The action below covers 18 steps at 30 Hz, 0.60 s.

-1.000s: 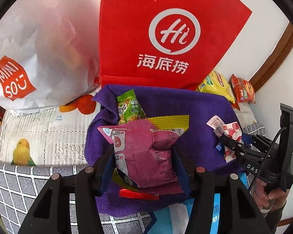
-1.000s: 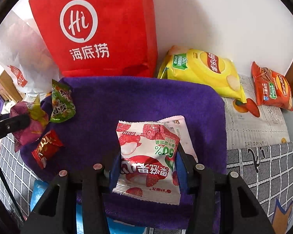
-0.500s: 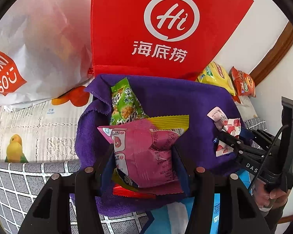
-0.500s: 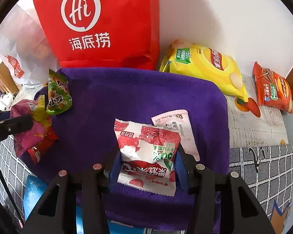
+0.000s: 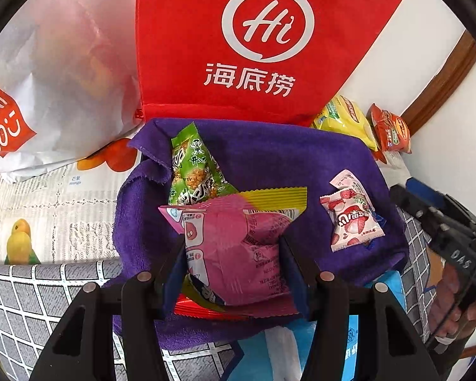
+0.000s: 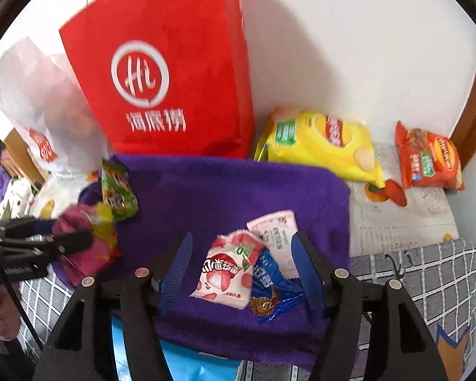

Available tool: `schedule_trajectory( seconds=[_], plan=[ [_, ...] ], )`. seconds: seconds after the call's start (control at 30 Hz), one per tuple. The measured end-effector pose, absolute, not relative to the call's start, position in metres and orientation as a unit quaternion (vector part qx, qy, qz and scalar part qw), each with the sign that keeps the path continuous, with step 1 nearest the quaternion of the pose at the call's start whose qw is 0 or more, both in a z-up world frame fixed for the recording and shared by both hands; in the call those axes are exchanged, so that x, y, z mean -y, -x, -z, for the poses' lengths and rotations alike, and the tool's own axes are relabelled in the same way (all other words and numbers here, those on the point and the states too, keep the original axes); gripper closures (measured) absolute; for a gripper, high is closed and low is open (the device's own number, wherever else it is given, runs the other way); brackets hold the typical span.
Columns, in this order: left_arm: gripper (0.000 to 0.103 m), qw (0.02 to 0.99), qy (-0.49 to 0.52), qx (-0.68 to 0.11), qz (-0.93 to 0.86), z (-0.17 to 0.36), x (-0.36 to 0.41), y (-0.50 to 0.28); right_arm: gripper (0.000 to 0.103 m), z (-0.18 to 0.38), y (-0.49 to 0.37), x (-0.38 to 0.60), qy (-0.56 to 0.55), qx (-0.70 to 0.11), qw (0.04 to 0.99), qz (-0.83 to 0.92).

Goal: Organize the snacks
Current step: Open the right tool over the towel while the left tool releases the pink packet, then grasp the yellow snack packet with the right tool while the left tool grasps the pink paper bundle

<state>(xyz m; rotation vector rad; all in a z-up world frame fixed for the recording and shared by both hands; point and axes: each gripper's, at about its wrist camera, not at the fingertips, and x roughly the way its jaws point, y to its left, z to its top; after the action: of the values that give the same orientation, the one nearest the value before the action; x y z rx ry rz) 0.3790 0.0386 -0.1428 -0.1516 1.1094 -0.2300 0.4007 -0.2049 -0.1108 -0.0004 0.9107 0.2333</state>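
Pink snack packet (image 5: 234, 250) is clamped by the left gripper (image 5: 233, 266) at lower centre. Jaws of the right gripper (image 6: 241, 270) are opening around the strawberry packet (image 6: 227, 270), left lying on the purple towel (image 6: 225, 190) at lower centre.

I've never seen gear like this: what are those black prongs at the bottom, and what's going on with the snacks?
No robot here: a person holds a two-finger tool in each hand, with a camera on each looking along its fingers. One picture is from the left gripper, which squeezes a pink snack packet. The other is from the right gripper; its fingers are opening and a strawberry packet lies loose between them on the purple towel. Behind stand a red bag, yellow chips and an orange packet.
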Motion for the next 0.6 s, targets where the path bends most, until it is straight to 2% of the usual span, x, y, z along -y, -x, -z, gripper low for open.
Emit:
schedule_trajectory(
  seconds=[0.17,0.23,0.33,0.6],
  plan=[
    [0.047,0.838,0.071,-0.527,0.12,0.136,-0.036,-0.376,0.038,0.094,-0.393,0.214,-0.026,-0.423,0.9,-0.1],
    [0.039,0.842,0.071,-0.52,0.126,0.128,-0.037,-0.371,0.038,0.09,-0.387,0.218,-0.033,-0.419,0.903,-0.092],
    [0.037,0.85,0.066,-0.505,0.133,0.114,-0.035,-0.362,0.038,0.084,-0.376,0.218,-0.032,-0.423,0.901,-0.089],
    [0.037,0.864,0.062,-0.478,0.149,0.081,-0.031,-0.341,0.038,0.074,-0.334,0.215,-0.002,-0.419,0.905,-0.077]
  ],
)
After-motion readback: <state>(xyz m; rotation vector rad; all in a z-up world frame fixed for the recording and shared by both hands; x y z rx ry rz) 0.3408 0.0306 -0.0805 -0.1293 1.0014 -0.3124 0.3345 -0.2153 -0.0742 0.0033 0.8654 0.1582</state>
